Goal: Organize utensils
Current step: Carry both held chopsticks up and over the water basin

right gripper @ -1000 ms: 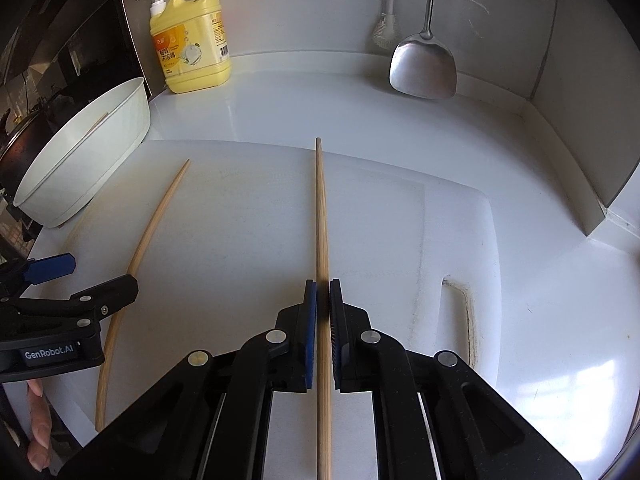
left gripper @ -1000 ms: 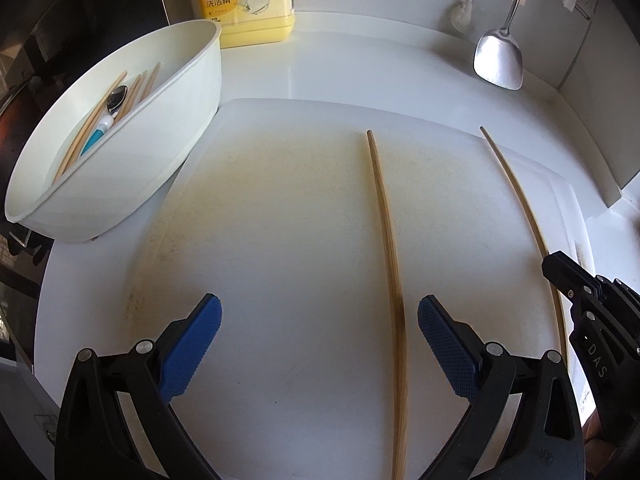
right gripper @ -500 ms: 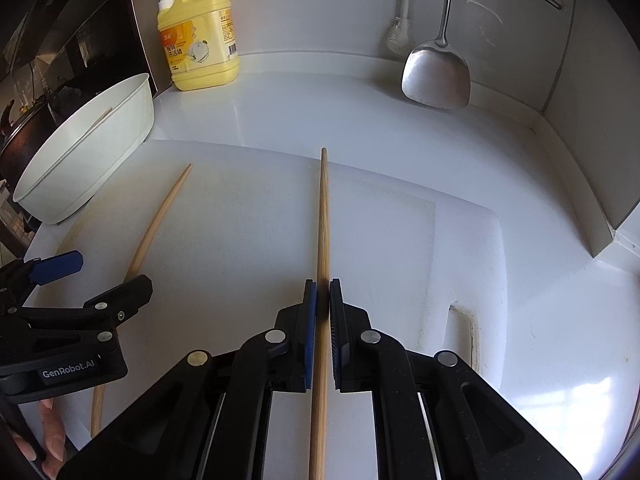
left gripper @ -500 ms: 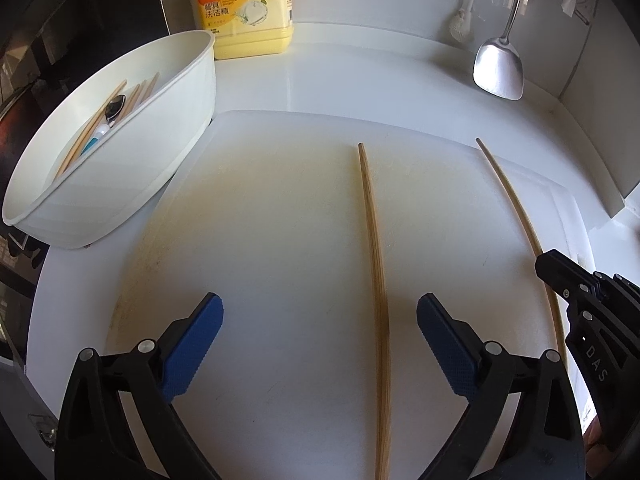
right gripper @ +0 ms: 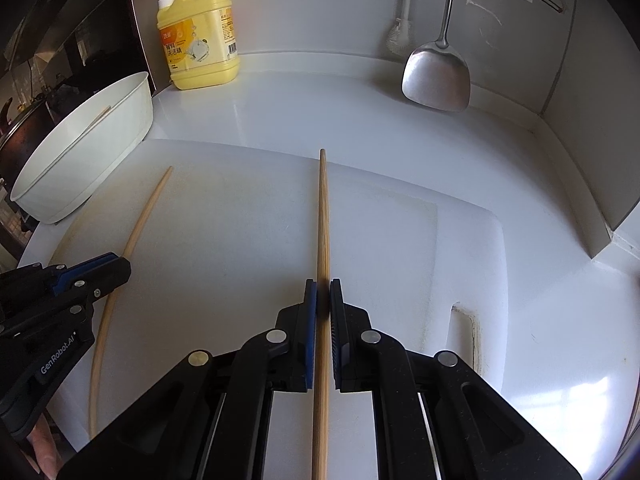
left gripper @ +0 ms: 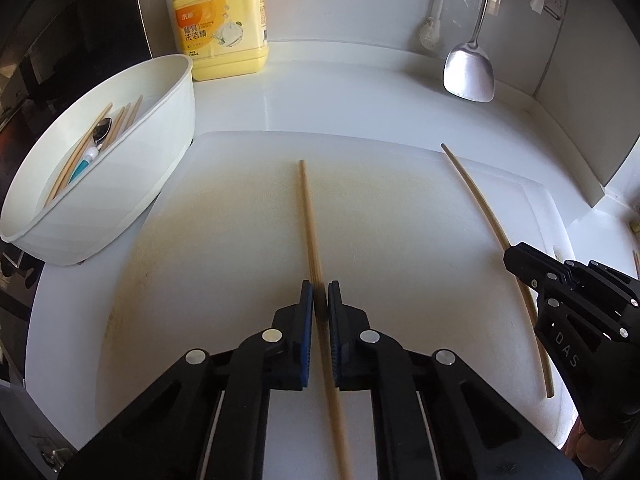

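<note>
Two long wooden chopsticks lie on a white cutting board (left gripper: 400, 220). In the left wrist view my left gripper (left gripper: 320, 300) is closing on one chopstick (left gripper: 309, 216), blue pads pressed against both its sides. The other chopstick (left gripper: 480, 200) runs under my right gripper (left gripper: 516, 256) at the right. In the right wrist view my right gripper (right gripper: 323, 292) is shut on that chopstick (right gripper: 323, 208), which points straight ahead. The left gripper (right gripper: 120, 268) shows at the left, on its chopstick (right gripper: 148, 208). A white oval bowl (left gripper: 172, 92) at the left holds several chopsticks and a spoon (left gripper: 96, 140).
A yellow detergent bottle (left gripper: 224, 28) stands at the back left behind the bowl (right gripper: 132, 120). A metal spatula (left gripper: 468, 72) and a brush (left gripper: 432, 32) hang on the back wall. A raised wall corner (right gripper: 600, 220) bounds the counter on the right.
My left gripper has gone from wide open to shut on the chopstick, which now sits centred between its pads. The right gripper has kept its grip and place.
</note>
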`<state>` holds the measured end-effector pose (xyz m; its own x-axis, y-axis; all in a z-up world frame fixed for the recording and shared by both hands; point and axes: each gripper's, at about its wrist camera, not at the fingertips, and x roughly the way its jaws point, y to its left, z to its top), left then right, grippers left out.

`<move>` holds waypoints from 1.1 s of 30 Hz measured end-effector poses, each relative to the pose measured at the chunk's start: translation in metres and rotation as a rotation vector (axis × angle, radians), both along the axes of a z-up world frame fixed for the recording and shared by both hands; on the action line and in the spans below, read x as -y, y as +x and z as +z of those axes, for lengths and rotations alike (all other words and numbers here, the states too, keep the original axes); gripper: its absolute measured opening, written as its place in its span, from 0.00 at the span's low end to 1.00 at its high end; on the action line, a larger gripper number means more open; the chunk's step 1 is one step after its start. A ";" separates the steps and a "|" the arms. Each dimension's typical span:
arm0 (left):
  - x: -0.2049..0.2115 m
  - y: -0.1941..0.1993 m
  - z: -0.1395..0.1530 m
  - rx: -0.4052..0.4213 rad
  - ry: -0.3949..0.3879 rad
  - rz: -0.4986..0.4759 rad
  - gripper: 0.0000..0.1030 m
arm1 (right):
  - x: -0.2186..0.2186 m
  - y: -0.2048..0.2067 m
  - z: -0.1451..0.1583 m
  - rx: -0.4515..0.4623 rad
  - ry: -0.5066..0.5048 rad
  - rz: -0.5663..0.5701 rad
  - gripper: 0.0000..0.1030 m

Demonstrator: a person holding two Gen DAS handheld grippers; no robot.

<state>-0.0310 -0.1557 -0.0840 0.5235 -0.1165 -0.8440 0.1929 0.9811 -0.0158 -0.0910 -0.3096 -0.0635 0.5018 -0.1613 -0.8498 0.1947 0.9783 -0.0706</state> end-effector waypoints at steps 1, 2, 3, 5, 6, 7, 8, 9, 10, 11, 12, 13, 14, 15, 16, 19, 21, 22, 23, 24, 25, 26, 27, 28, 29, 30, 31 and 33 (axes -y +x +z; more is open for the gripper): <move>-0.001 -0.001 0.000 -0.006 -0.002 -0.003 0.07 | 0.000 -0.002 0.000 0.002 0.007 -0.005 0.06; -0.002 -0.002 0.000 -0.012 -0.001 -0.008 0.07 | 0.001 -0.003 0.001 0.003 0.018 -0.012 0.06; -0.003 -0.003 0.001 -0.021 -0.001 -0.014 0.07 | 0.001 -0.006 0.001 0.004 0.032 -0.022 0.06; -0.005 -0.004 0.002 -0.051 -0.014 -0.024 0.07 | 0.002 -0.011 0.003 0.004 0.066 -0.040 0.06; -0.007 -0.005 0.003 -0.069 -0.026 -0.029 0.07 | 0.002 -0.015 0.004 0.007 0.081 -0.046 0.06; -0.010 -0.006 0.005 -0.080 -0.031 -0.032 0.07 | 0.000 -0.018 0.006 0.011 0.091 -0.050 0.06; -0.012 -0.008 0.008 -0.083 -0.033 -0.032 0.07 | -0.001 -0.021 0.008 0.016 0.097 -0.053 0.06; -0.015 -0.010 0.012 -0.083 -0.036 -0.033 0.07 | -0.003 -0.024 0.011 0.023 0.103 -0.054 0.06; -0.019 -0.012 0.018 -0.080 -0.041 -0.036 0.07 | -0.006 -0.026 0.015 0.033 0.109 -0.054 0.06; -0.022 -0.014 0.025 -0.072 -0.043 -0.039 0.07 | -0.008 -0.027 0.019 0.043 0.115 -0.052 0.06; -0.026 -0.016 0.032 -0.062 -0.042 -0.039 0.07 | -0.011 -0.028 0.024 0.054 0.123 -0.048 0.06; -0.030 -0.018 0.042 -0.049 -0.044 -0.038 0.07 | -0.015 -0.027 0.030 0.067 0.128 -0.041 0.06; -0.036 -0.019 0.051 -0.036 -0.047 -0.035 0.07 | -0.019 -0.026 0.036 0.080 0.132 -0.032 0.06; -0.042 -0.019 0.060 -0.025 -0.047 -0.028 0.07 | -0.025 -0.024 0.042 0.091 0.135 -0.020 0.06; -0.050 -0.019 0.070 -0.016 -0.047 -0.018 0.07 | -0.032 -0.019 0.049 0.098 0.138 -0.006 0.06; -0.079 -0.013 0.093 0.006 -0.063 0.015 0.07 | -0.056 -0.003 0.070 0.129 0.152 0.041 0.06; -0.104 -0.006 0.107 0.035 -0.057 0.043 0.07 | -0.076 0.013 0.083 0.151 0.159 0.077 0.06; -0.118 -0.001 0.114 0.046 -0.058 0.053 0.07 | -0.087 0.023 0.090 0.164 0.164 0.096 0.06; -0.130 0.004 0.119 0.055 -0.059 0.061 0.07 | -0.098 0.033 0.095 0.176 0.169 0.115 0.06; -0.143 0.011 0.124 0.066 -0.058 0.067 0.07 | -0.110 0.044 0.100 0.189 0.170 0.134 0.06; -0.158 0.019 0.128 0.079 -0.055 0.072 0.07 | -0.124 0.056 0.103 0.202 0.169 0.150 0.06; -0.171 0.027 0.132 0.090 -0.052 0.074 0.07 | -0.136 0.068 0.105 0.212 0.169 0.163 0.06; -0.184 0.036 0.135 0.098 -0.046 0.078 0.07 | -0.149 0.082 0.106 0.217 0.169 0.172 0.06; -0.198 0.046 0.136 0.100 -0.038 0.085 0.07 | -0.161 0.096 0.105 0.215 0.174 0.174 0.06; -0.211 0.055 0.137 0.097 -0.035 0.091 0.07 | -0.173 0.109 0.102 0.210 0.187 0.176 0.06; -0.226 0.064 0.139 0.097 -0.039 0.094 0.07 | -0.184 0.124 0.099 0.204 0.205 0.179 0.06; -0.239 0.073 0.139 0.100 -0.044 0.095 0.07 | -0.196 0.136 0.096 0.195 0.212 0.181 0.06; -0.263 0.092 0.136 0.093 -0.038 0.091 0.07 | -0.215 0.162 0.088 0.177 0.219 0.182 0.06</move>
